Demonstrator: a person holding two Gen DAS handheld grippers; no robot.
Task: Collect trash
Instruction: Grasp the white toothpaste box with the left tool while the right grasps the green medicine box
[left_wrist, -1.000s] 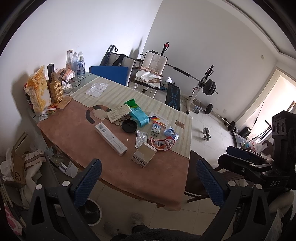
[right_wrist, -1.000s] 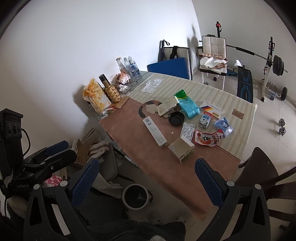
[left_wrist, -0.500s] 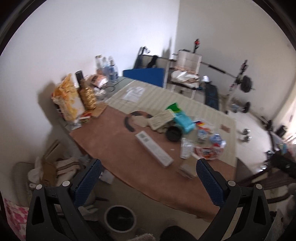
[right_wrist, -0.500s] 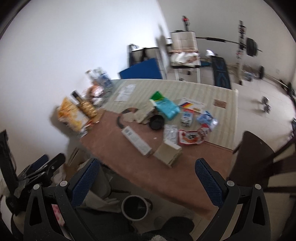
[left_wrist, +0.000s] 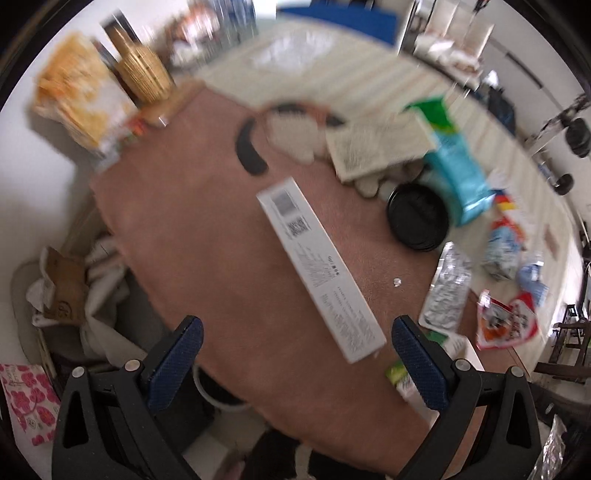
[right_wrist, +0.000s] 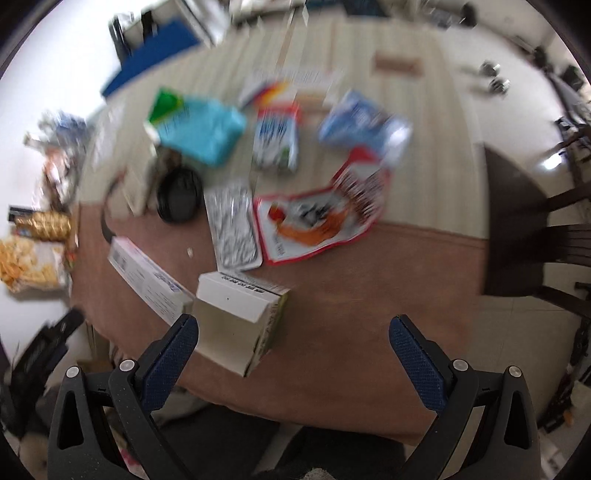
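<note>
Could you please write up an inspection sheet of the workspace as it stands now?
Surface: table, brown cloth near, striped cloth beyond.
Job's things: long white box, black lid, teal bag, foil packet, red-edged wrapper, open carton, blue wrapper.
Clutter: gold bottle and snack bag at the table's far left edge.
Grippers: left hand-held gripper open, empty; right hand-held gripper open, empty.
Cables: nothing seen.
Surroundings: dark chair, cardboard and cloth on the floor; images blurred.
</note>
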